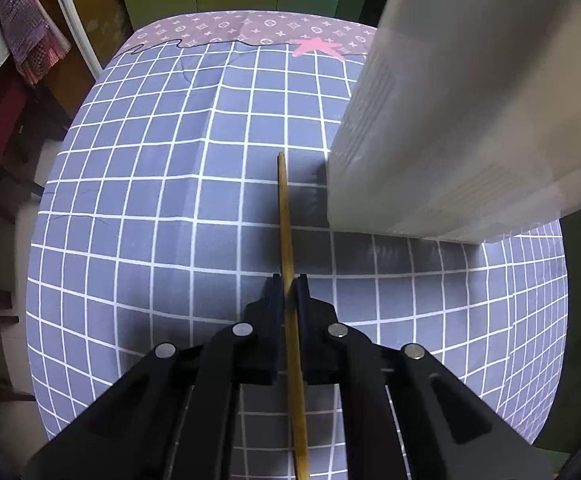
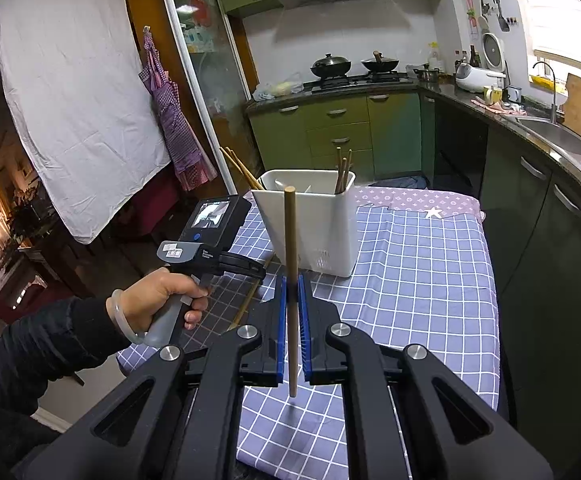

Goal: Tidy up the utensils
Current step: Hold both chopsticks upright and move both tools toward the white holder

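My left gripper (image 1: 288,280) is shut on a bamboo chopstick (image 1: 286,216) that points forward, low over the checked cloth, just left of the white utensil holder (image 1: 450,120). My right gripper (image 2: 291,280) is shut on a brown chopstick (image 2: 290,240) held upright in front of the white utensil holder (image 2: 318,232). The holder has several chopsticks (image 2: 342,172) standing in it and more (image 2: 242,172) leaning out on its left. The left gripper's handle (image 2: 210,256) and the hand on it show in the right wrist view, with its chopstick (image 2: 246,304) below.
The table carries a blue-and-white checked cloth (image 2: 410,280) with a purple patterned strip (image 1: 250,26) at the far end. Green kitchen cabinets (image 2: 330,128), a stove with pans (image 2: 354,66) and a sink counter (image 2: 550,128) lie beyond and to the right. An apron (image 2: 170,120) hangs at left.
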The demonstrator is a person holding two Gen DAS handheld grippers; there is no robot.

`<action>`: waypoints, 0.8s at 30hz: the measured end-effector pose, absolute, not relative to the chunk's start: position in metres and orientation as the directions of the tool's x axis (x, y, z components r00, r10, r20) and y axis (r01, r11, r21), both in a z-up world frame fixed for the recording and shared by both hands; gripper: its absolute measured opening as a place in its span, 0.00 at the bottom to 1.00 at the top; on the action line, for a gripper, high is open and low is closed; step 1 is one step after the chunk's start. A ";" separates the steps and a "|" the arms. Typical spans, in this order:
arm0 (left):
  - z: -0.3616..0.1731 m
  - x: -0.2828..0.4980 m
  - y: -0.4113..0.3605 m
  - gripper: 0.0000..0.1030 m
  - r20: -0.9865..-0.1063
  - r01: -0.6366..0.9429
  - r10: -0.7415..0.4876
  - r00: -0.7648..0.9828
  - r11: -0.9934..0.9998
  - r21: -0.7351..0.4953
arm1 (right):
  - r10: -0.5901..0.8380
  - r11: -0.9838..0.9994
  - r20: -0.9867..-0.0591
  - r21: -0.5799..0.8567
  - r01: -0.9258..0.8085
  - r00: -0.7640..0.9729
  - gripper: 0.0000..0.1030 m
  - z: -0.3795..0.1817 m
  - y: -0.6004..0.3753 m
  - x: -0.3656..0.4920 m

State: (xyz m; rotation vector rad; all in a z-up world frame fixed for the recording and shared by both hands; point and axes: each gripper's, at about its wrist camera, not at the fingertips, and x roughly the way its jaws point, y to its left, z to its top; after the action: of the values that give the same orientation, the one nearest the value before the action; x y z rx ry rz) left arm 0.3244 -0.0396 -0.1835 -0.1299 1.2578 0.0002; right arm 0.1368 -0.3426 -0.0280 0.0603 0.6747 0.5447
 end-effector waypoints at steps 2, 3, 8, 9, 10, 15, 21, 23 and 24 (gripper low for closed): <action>-0.182 0.323 -0.035 0.06 -0.946 -0.073 -0.082 0.315 0.991 -0.110 | 0.498 0.859 -0.578 0.224 -0.461 0.647 0.07 -0.028 -0.343 0.138; -0.179 0.320 -0.031 0.06 -0.942 -0.072 -0.082 0.324 0.991 -0.111 | 0.498 0.859 -0.577 0.223 -0.461 0.648 0.07 -0.028 -0.343 0.137; -0.155 0.298 -0.020 0.06 -0.919 -0.058 -0.085 0.384 0.992 -0.116 | 0.501 0.858 -0.568 0.222 -0.464 0.653 0.07 -0.025 -0.343 0.135; -0.148 0.291 -0.017 0.06 -0.912 -0.051 -0.091 0.399 0.991 -0.122 | 0.501 0.857 -0.567 0.222 -0.465 0.654 0.07 -0.025 -0.342 0.135; -0.141 0.284 -0.014 0.06 -0.903 -0.044 -0.093 0.419 0.991 -0.123 | 0.502 0.857 -0.566 0.221 -0.466 0.654 0.07 -0.024 -0.342 0.135; -0.106 0.248 -0.004 0.06 -0.854 -0.012 -0.108 0.509 0.991 -0.133 | 0.505 0.853 -0.569 0.213 -0.476 0.649 0.07 -0.026 -0.337 0.134; -0.072 0.205 0.004 0.06 -0.789 0.027 -0.110 0.604 0.993 -0.118 | 0.506 0.849 -0.576 0.202 -0.488 0.642 0.07 -0.028 -0.329 0.133; -0.065 0.196 0.005 0.06 -0.771 0.037 -0.108 0.628 0.993 -0.109 | 0.505 0.849 -0.577 0.198 -0.490 0.642 0.07 -0.028 -0.328 0.133; -0.061 0.189 0.006 0.06 -0.762 0.042 -0.108 0.638 0.993 -0.106 | 0.505 0.849 -0.577 0.197 -0.491 0.642 0.07 -0.028 -0.327 0.133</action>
State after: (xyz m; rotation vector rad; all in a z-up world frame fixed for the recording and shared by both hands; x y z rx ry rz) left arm 0.1889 0.0061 -0.0611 -0.0815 0.8744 -0.0858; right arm 0.1331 -0.3273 -0.0276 0.0228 0.6652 0.5675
